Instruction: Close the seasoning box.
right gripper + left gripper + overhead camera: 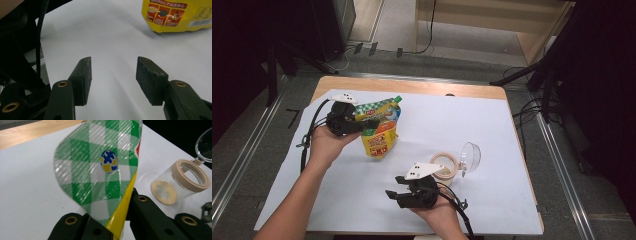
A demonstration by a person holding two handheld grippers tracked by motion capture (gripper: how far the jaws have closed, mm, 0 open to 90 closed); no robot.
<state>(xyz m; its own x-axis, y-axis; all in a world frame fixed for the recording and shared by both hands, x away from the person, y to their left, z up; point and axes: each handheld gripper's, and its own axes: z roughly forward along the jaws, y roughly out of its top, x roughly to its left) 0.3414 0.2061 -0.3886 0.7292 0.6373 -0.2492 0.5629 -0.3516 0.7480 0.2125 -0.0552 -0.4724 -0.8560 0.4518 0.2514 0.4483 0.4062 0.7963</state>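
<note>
A yellow snack pouch point(379, 132) with a green-and-white checked top stands on the white sheet at the left. My left gripper point(367, 124) is shut on its upper edge from the left side. In the left gripper view the checked top point(100, 175) curls up between the black jaws of that gripper point(117, 220). My right gripper point(394, 187) hovers low near the front of the table, pointing left. Its jaws stand open with nothing between them point(113, 72), and the pouch's yellow bottom point(175, 15) lies farther off.
A clear jar point(447, 167) with a beige rim stands right of centre, its hinged clear lid point(469, 156) flipped open; pale grains lie in its bottom point(163, 192). The white sheet point(492, 130) covers the wooden table point(412, 86). Cables and dark stands surround the table.
</note>
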